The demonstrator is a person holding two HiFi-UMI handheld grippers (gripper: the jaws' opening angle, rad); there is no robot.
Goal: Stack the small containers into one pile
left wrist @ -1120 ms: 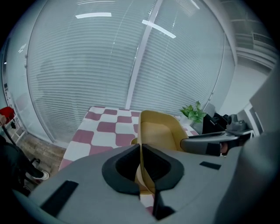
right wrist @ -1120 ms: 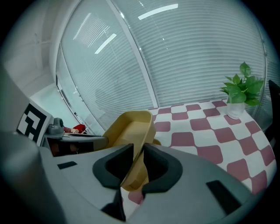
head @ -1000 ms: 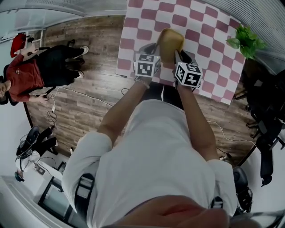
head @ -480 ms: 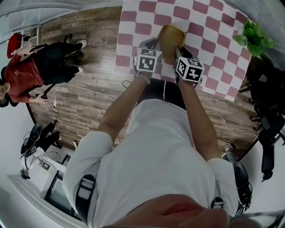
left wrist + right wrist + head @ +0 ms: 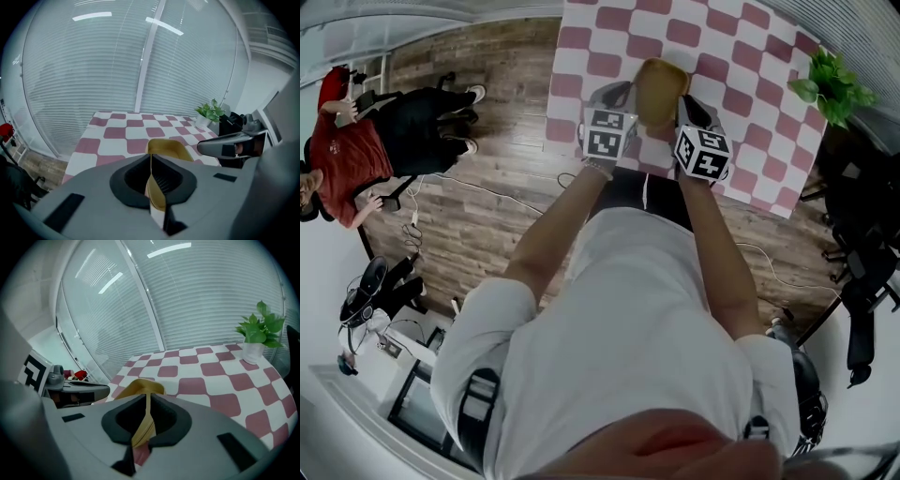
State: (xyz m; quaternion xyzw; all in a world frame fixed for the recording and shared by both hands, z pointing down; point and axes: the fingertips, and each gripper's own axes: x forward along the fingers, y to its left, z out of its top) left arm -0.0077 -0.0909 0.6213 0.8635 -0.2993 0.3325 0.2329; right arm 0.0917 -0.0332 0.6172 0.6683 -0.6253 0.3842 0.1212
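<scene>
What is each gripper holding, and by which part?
Both pinch the wall of the yellow container: left gripper on its left side; right gripper, its jaws just closing, opposite.

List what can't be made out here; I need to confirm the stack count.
- Number of nested pieces in the yellow container: head view too small; each gripper view shows one wall and rim only.
- Whether its base touches the table: hidden by the body of the left claw, and of the right claw, which has just been closing on its wall.
</scene>
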